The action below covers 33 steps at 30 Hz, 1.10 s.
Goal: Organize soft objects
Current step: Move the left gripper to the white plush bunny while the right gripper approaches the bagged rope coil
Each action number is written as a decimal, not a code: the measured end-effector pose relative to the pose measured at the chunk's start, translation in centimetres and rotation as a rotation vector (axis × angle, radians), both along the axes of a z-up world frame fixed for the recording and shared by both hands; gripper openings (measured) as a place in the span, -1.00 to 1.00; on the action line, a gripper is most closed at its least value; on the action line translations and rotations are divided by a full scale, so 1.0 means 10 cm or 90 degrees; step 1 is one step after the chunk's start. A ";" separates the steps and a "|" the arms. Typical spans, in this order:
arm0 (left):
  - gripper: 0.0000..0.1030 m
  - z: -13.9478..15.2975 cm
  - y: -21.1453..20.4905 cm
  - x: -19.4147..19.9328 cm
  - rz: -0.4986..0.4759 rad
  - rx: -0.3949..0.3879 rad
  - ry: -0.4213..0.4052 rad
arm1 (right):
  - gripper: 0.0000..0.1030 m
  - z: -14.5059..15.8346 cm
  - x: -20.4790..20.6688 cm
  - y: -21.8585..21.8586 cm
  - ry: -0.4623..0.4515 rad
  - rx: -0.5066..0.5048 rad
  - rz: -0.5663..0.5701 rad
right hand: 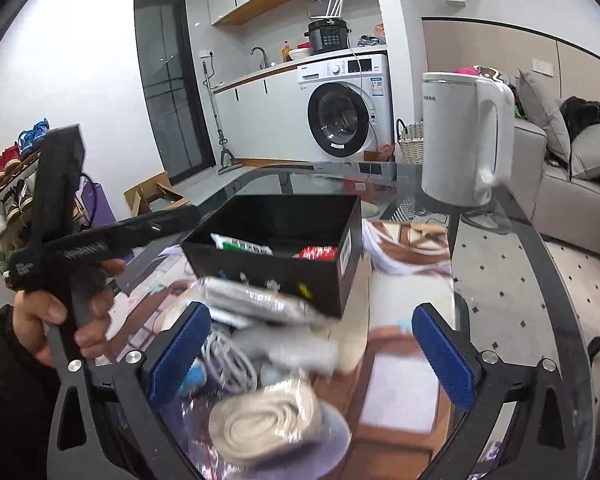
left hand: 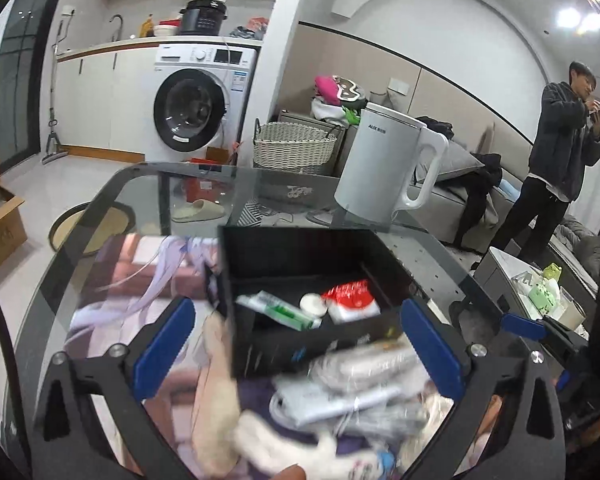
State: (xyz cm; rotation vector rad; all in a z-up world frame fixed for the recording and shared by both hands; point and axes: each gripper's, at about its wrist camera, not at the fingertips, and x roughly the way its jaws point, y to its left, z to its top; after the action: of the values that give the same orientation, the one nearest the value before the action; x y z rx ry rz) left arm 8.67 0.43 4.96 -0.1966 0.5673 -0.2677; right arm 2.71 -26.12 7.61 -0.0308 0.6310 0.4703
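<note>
A black box (left hand: 300, 344) (right hand: 260, 272) stands on the glass table and holds a green-and-white packet (left hand: 280, 310), a small white roll (left hand: 313, 304) and a red-and-white packet (left hand: 352, 296). In front of it lies a blurred heap: clear-wrapped grey bundles (left hand: 360, 384) (right hand: 256, 300), a white cable (right hand: 228, 364), a rolled cream cloth (right hand: 268, 420) and a pale cloth (left hand: 216, 360). My left gripper (left hand: 298, 344) is open, its blue pads either side of the box's near wall and the heap, pressing on nothing. My right gripper (right hand: 312, 354) is open over the heap, also pressing on nothing.
A white kettle (left hand: 380, 160) (right hand: 460, 136) stands on the table behind the box. A printed mat (left hand: 148, 264) lies to the box's left. A hand (right hand: 52, 312) holds the left gripper's handle. A person (left hand: 560, 152) stands by the sofa, and a woven basket (left hand: 294, 146) sits beyond the table.
</note>
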 end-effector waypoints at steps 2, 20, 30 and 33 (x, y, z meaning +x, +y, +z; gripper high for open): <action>1.00 -0.06 0.03 -0.15 0.009 0.020 0.002 | 0.99 -0.09 -0.07 0.00 0.012 0.002 0.001; 1.00 -0.45 -0.01 -0.48 -0.017 0.070 0.067 | 0.99 -0.52 -0.33 0.34 0.076 -0.085 0.061; 1.00 -0.50 -0.08 -0.49 -0.041 0.084 0.089 | 0.99 -0.68 -0.28 0.34 0.111 -0.147 0.047; 1.00 -0.50 -0.10 -0.50 -0.044 0.088 0.091 | 0.99 -0.68 -0.26 0.23 0.123 -0.145 0.032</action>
State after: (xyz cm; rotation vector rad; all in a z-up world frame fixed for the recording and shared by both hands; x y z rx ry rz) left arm 3.72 -0.59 -0.01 -0.0621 0.7323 -0.2819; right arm 0.08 -23.82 0.78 -0.2191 0.8726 0.4510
